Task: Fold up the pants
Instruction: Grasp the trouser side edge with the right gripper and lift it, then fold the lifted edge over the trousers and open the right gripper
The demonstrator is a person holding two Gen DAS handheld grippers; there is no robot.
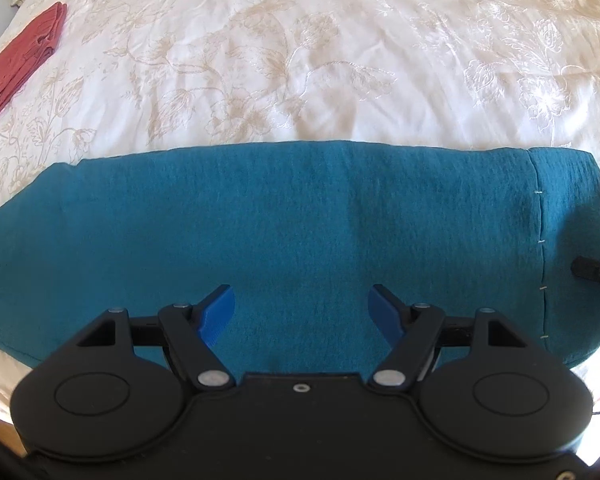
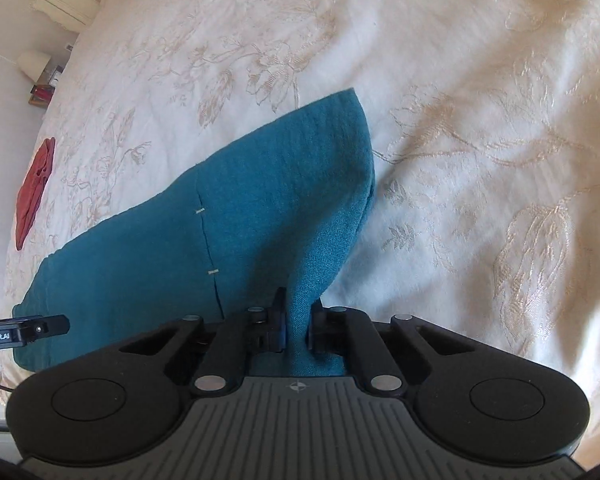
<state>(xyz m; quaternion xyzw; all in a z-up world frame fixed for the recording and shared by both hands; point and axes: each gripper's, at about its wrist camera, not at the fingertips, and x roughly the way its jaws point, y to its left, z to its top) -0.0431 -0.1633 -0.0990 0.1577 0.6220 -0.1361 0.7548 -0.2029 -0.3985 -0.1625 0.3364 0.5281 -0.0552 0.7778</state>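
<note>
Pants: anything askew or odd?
One thing: the hem end of the teal pants is pulled up off the bedspread, pinched in the shut right tool. The rest lies flat under the open left tool. No damage.

Both wrist views close, angled steeply down, sharing teal pants [image 1: 300, 216] on bedspread [image 1: 300, 60]
</note>
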